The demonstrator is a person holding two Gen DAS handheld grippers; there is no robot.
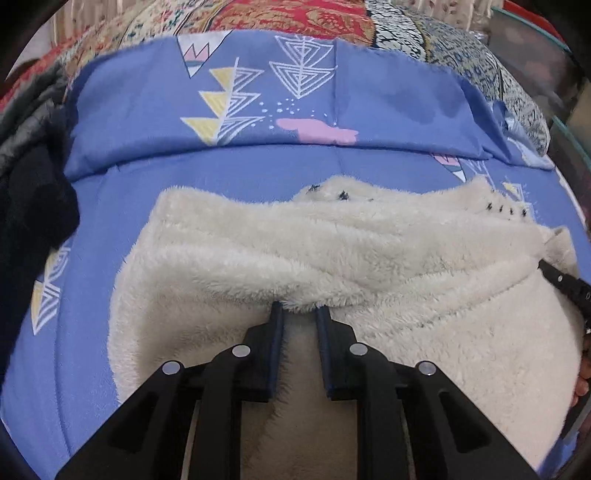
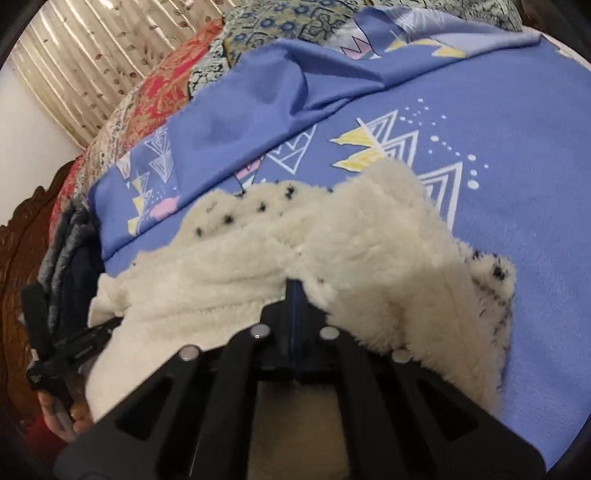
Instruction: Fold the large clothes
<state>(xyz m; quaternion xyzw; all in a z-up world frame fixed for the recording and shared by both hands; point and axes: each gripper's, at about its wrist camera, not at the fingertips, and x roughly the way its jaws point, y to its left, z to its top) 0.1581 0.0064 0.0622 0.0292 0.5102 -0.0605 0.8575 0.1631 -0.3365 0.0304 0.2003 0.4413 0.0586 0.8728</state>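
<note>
Bed sheet [image 1: 155, 206]: blue, printed with white line triangles, yellow triangles, pink blotches and white dots; it covers most of both views and its far edge is folded back in a loose band.
Patchwork quilt [image 1: 295, 16]: red, cream and black-and-white panels, lying beyond the folded sheet edge.
Curtain [image 2: 74, 66]: beige, pleated, with a small leaf print, top left in the right wrist view.
Fleece garment [image 1: 369, 258]: cream, fluffy, large; it lies on the sheet in the middle of the bed, bunched into thick folds, with a black-speckled outer face showing along its far edge and at the right side in the right wrist view.
Dark clothes [image 1: 33, 206]: a black and grey heap at the left edge of the bed, apart from the fleece.
Wooden frame [image 2: 18, 236]: carved brown wood at the far left of the right wrist view.
Left gripper [image 1: 300, 312]: its jaws stand slightly apart with a tuft of the fleece edge caught between the tips; it pinches the garment's near fold.
Right gripper [image 2: 294, 286]: jaws pressed together, tips buried in the fleece fold, clamped on the garment.
Writing: no brand, label or text can be read on any cloth or tool.
In the way: the bunched fleece hides both sets of tips and the sheet under them.
</note>
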